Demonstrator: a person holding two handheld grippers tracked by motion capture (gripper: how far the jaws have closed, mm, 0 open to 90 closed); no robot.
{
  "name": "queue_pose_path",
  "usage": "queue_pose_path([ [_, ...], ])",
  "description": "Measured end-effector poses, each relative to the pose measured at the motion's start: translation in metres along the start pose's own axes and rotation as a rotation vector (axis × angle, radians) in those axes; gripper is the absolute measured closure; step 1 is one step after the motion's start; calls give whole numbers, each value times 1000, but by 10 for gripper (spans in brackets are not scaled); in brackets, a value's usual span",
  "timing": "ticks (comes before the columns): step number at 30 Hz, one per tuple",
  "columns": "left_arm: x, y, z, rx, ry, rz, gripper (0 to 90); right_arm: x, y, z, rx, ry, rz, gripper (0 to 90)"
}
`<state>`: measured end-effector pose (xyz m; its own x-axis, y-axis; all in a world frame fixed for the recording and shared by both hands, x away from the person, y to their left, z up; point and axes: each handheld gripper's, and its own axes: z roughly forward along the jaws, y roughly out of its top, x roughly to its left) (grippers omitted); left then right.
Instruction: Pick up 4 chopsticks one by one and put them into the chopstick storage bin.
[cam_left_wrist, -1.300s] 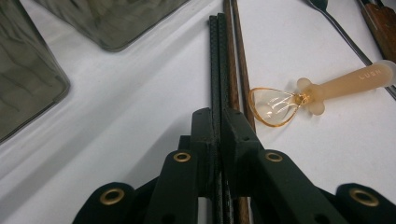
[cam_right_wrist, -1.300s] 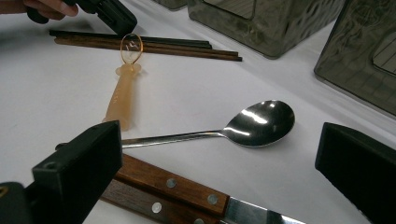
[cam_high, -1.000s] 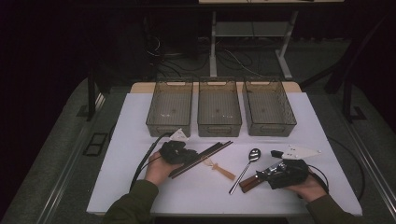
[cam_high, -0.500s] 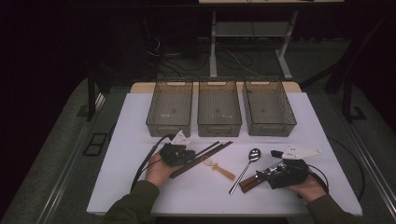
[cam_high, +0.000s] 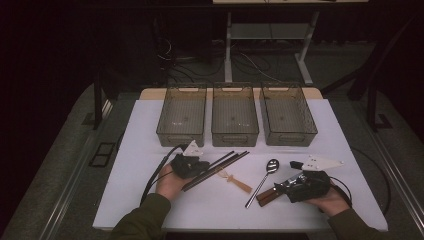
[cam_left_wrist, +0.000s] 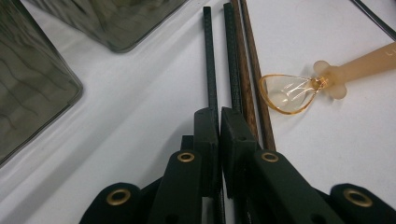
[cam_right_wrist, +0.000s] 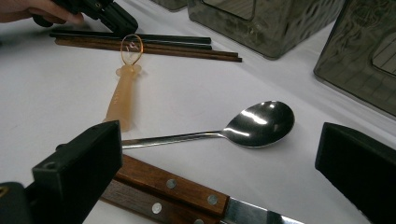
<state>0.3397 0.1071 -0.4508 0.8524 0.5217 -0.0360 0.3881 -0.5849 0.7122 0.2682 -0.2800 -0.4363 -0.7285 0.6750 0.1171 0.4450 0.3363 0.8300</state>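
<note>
My left tool (cam_high: 202, 167) lies low on the white counter (cam_high: 140, 150), my left hand (cam_high: 170, 182) cupped behind it with the forearm coming in from the bottom edge and the tool's nose aimed up and to the right along the sticks. In the left gripper view its jaws have just been closing and now stand nearly together, pinched on one black chopstick (cam_left_wrist: 210, 70) that runs straight out between the pads; a second black chopstick (cam_left_wrist: 229, 56) and the two brown chopsticks (cam_left_wrist: 250, 79) lie just beside it on the right (all four in one tight bundle). The amber plastic spoon (cam_left_wrist: 327, 77) lies past them, its clear bowl touching the outer brown stick. My right hand (cam_high: 327, 200) rests near the counter's front right corner, holding the right tool (cam_high: 285, 186) level and pointed left; its jaws stand wide apart, with nothing between them. Just ahead of them lie the metal spoon (cam_right_wrist: 252, 122) and two wooden-handled knives (cam_right_wrist: 173, 186), side by side. Three smoky plastic bins (cam_high: 235, 117) stand in a row at the far side.
</note>
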Motion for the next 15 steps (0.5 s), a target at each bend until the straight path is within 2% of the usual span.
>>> queue_pose_path([
  [15, 4, 2, -9, 0, -11, -12, 854, 0, 0, 0, -2, 1, 2, 8],
])
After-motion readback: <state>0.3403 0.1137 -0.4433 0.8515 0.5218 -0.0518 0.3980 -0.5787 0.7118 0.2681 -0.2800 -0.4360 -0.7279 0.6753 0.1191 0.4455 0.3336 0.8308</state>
